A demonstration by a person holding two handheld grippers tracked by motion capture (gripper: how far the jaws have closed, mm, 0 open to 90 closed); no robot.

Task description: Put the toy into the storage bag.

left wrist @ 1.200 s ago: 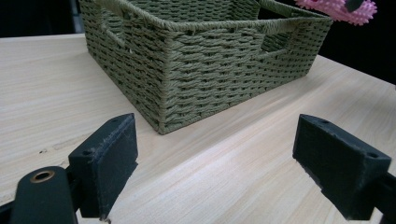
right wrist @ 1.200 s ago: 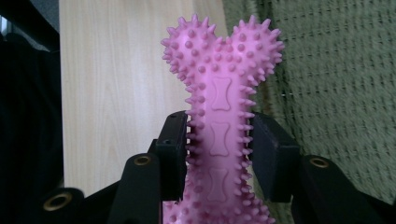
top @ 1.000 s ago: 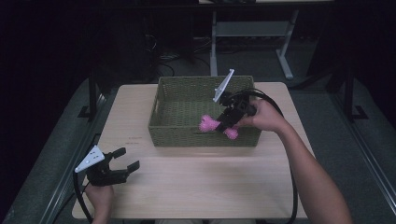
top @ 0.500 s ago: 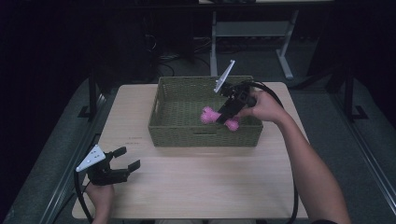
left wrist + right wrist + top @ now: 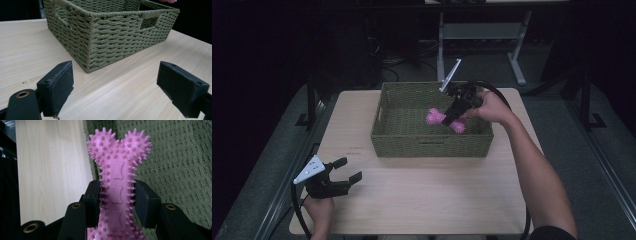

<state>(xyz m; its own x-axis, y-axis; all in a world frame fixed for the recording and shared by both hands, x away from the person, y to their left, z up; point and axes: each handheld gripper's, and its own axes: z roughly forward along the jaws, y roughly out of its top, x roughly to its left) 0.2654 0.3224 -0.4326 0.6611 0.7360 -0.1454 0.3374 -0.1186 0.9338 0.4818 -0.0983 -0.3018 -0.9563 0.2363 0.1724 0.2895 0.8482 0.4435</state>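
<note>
We hold bone (image 5: 117, 187) clamped in right claw (image 5: 455, 114), long axis running out ahead of claw, basket (image 5: 432, 145) floor directly beneath. Left claw (image 5: 343, 175) gapes empty, well apart on surface (image 5: 427, 195).

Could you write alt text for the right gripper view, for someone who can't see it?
A spiky pink bone-shaped toy is clamped between the right gripper's two black jaws, above the green woven basket, with the pale wooden table alongside.
</note>
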